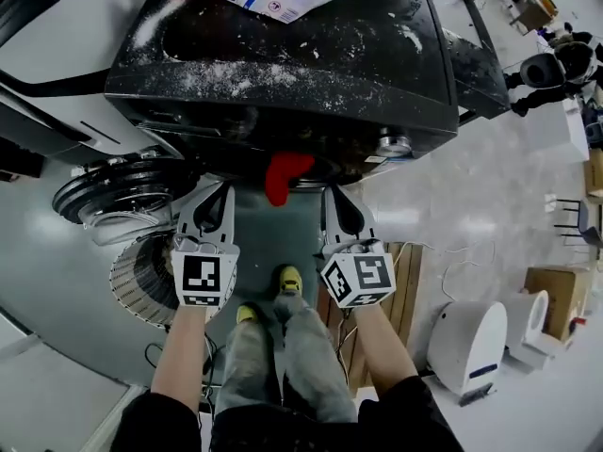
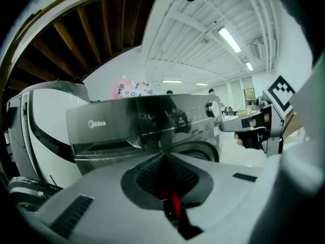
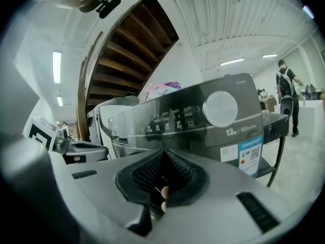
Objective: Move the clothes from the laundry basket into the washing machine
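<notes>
Pale floor — washing machine edge ahead

Person is wearing black sleeves, faded grey jeans and yellow shoes. The left gripper and right gripper are both showing pale grey moulded shells, each carrying a white cube printed with black square markers. Black ribbed pads are lining the jaws inside a dark recess; short black ribbed strips are sitting on either shell flank
</notes>
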